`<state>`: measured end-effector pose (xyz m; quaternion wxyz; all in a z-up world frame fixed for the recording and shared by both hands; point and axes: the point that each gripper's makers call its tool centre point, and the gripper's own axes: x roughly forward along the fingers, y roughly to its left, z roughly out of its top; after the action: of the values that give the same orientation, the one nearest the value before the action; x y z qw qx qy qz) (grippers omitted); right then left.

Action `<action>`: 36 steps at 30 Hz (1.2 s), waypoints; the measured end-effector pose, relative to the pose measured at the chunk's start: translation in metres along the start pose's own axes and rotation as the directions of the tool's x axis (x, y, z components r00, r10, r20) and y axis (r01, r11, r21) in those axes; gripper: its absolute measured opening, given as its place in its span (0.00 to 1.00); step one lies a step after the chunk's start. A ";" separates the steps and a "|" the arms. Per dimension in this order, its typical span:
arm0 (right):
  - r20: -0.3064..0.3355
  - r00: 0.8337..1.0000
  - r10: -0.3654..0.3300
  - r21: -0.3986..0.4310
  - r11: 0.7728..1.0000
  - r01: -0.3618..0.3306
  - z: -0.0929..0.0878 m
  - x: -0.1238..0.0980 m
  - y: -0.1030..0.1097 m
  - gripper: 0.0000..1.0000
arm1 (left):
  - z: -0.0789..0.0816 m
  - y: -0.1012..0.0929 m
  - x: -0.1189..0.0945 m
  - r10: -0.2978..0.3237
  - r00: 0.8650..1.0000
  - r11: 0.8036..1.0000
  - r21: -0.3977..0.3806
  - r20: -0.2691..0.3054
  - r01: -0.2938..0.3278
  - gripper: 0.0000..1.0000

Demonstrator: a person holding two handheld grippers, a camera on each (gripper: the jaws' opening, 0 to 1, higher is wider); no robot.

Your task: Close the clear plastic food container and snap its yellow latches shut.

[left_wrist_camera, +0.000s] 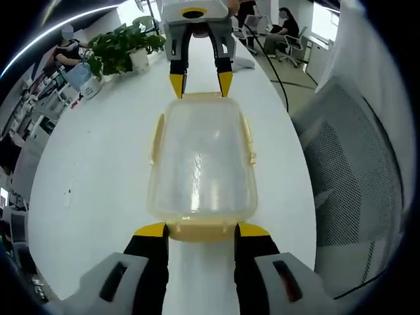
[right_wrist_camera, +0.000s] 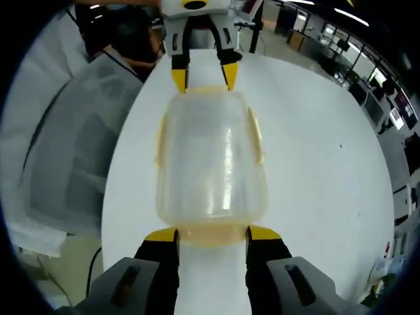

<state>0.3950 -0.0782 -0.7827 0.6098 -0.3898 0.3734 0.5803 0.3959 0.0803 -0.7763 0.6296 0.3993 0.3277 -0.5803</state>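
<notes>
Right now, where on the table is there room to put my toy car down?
The white table is bare between the container and the potted plant. It is also bare on the container's other long side. The container's two short ends are crowded, with the left gripper at one end and the right gripper at the other.

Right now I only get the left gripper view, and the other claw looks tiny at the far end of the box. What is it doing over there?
Observer: In the right gripper view, the right claw has its jaws spread, with one yellow tip on each side of the end latch of the container.
Visitor: And what is behind my own claw? I can't look backwards.
Observer: A person in dark clothes is just behind the left claw. A mesh chair is beside the table there.
</notes>
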 end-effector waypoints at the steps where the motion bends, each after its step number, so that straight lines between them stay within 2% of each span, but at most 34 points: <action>1: 0.001 1.000 0.001 0.001 1.000 -0.001 -0.001 0.000 0.000 0.38 | 0.000 0.000 0.000 0.000 1.000 1.000 0.000 0.000 0.000 0.38; 22: -0.016 1.000 0.017 0.011 1.000 -0.017 -0.012 0.013 -0.005 0.38 | -0.003 0.004 0.017 -0.016 1.000 1.000 -0.012 -0.012 0.016 0.38; 36: -0.014 0.999 0.035 0.013 0.999 -0.035 -0.012 0.017 -0.006 0.38 | -0.007 0.003 0.022 -0.031 1.000 0.999 -0.032 -0.003 0.031 0.38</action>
<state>0.4020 -0.0826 -0.8027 0.5991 -0.3835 0.3882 0.5858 0.4013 0.0762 -0.7981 0.6262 0.3849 0.3442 -0.5841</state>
